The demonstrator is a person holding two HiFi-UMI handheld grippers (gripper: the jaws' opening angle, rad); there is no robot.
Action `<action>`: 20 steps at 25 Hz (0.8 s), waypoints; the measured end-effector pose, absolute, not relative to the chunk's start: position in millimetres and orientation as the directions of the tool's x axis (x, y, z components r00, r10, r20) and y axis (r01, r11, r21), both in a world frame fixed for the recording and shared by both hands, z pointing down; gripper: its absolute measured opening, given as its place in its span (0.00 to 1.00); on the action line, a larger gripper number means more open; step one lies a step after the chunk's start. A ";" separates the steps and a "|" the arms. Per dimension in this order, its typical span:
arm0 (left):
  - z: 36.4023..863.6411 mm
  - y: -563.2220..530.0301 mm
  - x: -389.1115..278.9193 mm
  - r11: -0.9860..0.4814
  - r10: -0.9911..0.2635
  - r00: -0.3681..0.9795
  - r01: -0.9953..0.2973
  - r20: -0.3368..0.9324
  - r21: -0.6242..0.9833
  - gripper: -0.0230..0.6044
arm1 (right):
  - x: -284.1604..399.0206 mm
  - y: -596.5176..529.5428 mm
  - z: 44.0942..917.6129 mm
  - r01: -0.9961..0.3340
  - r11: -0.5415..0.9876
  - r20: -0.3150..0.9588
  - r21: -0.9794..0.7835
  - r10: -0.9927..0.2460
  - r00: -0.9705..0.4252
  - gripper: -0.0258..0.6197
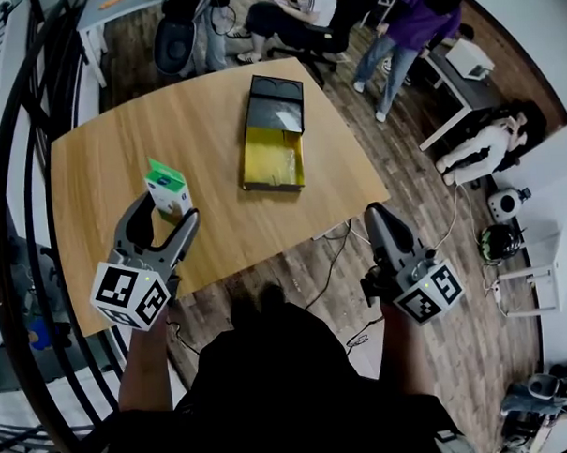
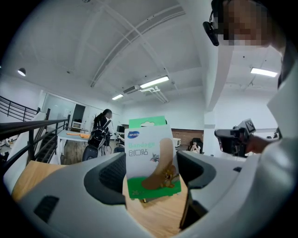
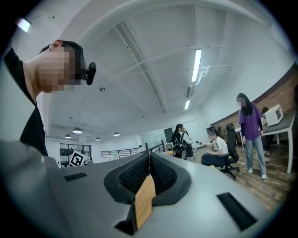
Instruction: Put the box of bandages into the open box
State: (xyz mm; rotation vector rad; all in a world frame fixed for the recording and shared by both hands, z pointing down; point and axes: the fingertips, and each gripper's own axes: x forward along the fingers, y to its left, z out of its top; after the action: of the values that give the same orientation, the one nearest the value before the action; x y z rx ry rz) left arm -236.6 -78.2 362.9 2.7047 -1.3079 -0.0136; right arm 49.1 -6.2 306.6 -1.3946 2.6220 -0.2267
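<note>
Left claw (image 1: 170, 209) grasping white-green cardboard bandage box (image 1: 167, 190), well short of black-yellow open box (image 1: 273, 160) on wooden table (image 1: 93, 163). Right claw (image 3: 148, 162) clenched, empty. Next move likely calling for carrying across, lowering inside.

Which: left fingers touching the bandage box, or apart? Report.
Cannot tell. Left gripper view: bandage box between the fingers, neither gap nor contact plain.

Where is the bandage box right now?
In the head view, the box of bandages is between the jaws of the left gripper, at the left of the wooden table, left of the open box.
</note>
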 end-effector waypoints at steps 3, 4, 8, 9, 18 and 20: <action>350.4 -89.5 -218.7 -0.608 -0.783 0.619 -0.784 0.070 0.126 0.59 | 65.7 -23.9 296.0 -0.794 0.568 -0.089 -0.216 -0.822 -0.563 0.10; 347.4 -92.0 -213.7 -0.606 -0.784 0.616 -0.786 0.075 0.122 0.59 | 70.3 -29.3 293.7 -0.788 0.575 -0.097 -0.221 -0.817 -0.569 0.10; 366.3 -94.9 -216.0 -0.594 -0.793 0.604 -0.796 0.082 0.117 0.59 | 63.1 -43.1 309.0 -0.765 0.603 -0.112 -0.226 -0.796 -0.594 0.10; 371.7 -96.9 -217.5 -0.588 -0.798 0.598 -0.801 0.082 0.116 0.59 | 61.1 -48.0 314.7 -0.759 0.610 -0.114 -0.228 -0.791 -0.602 0.10; 381.3 -151.6 -177.5 -0.522 -0.837 0.535 -0.843 0.115 0.130 0.59 | 105.8 -128.5 334.1 -0.703 0.656 -0.114 -0.274 -0.748 -0.654 0.10; 378.8 -163.4 -169.1 -0.506 -0.845 0.520 -0.853 0.122 0.129 0.59 | 115.6 -145.6 335.8 -0.692 0.665 -0.115 -0.282 -0.740 -0.663 0.10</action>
State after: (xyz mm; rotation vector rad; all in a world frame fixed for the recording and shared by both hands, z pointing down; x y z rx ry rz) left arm -169.1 -163.4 378.8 2.5846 -1.4581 0.0639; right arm 115.6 -145.6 335.8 -1.1609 2.6603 -0.3162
